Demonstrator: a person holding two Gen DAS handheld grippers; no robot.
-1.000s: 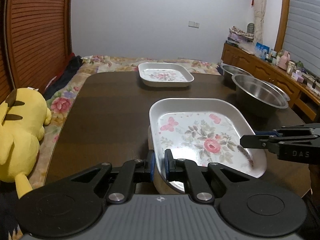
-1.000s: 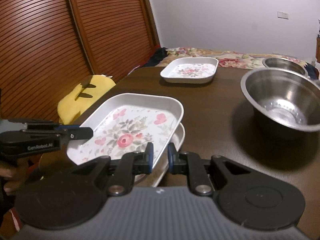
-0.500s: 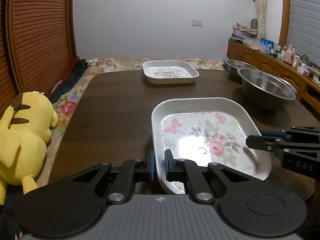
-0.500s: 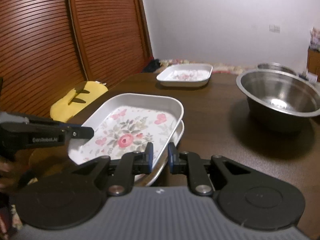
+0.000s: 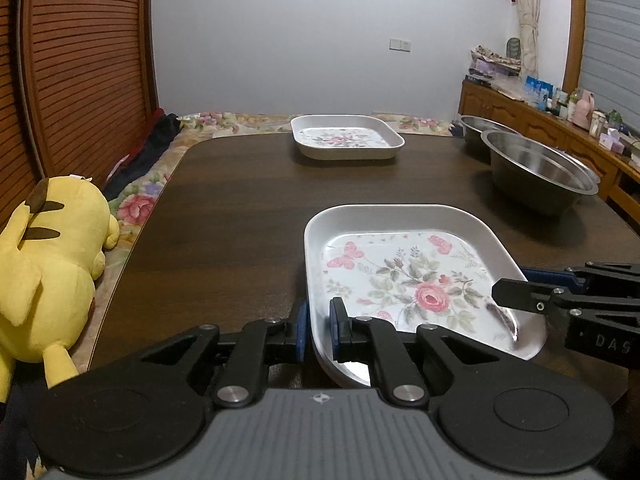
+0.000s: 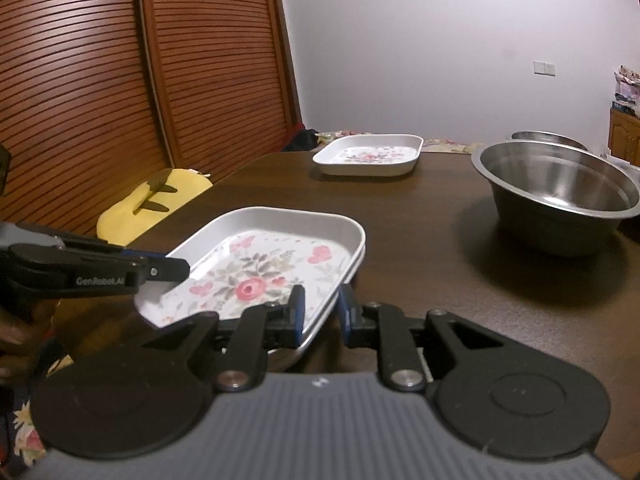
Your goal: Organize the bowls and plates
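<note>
Left wrist view: left gripper [image 5: 318,330], jaws nearly closed, pinching near-left rim of floral plate [image 5: 404,276]; blue pads either side of the rim wall. Right gripper [image 5: 520,294], entering from right of the claw, tip at the plate's right edge. Second floral plate [image 5: 346,142], well ahead of the claw, resting on dark wooden table [image 5: 240,200], apart from the held plate. Large steel bowl [image 5: 540,170], ahead and to the right; smaller steel bowl [image 5: 478,128], just behind it. Yellow plush toy [image 5: 44,268], left of the claw, off the table's edge.

Right wrist view: right gripper [image 6: 320,312], jaws narrowly apart, straddling near-right rim of floral plate [image 6: 256,272]; firm clamp or loose fit, cannot tell. Another plate's rim [image 6: 352,264], showing directly beneath the floral plate, stacked. Left gripper [image 6: 180,270], reaching in from left of the claw, tip on the plate's left edge. Second floral plate [image 6: 370,154], far ahead. Large steel bowl [image 6: 556,192], ahead-right; smaller steel bowl [image 6: 548,138] beyond it.
</note>
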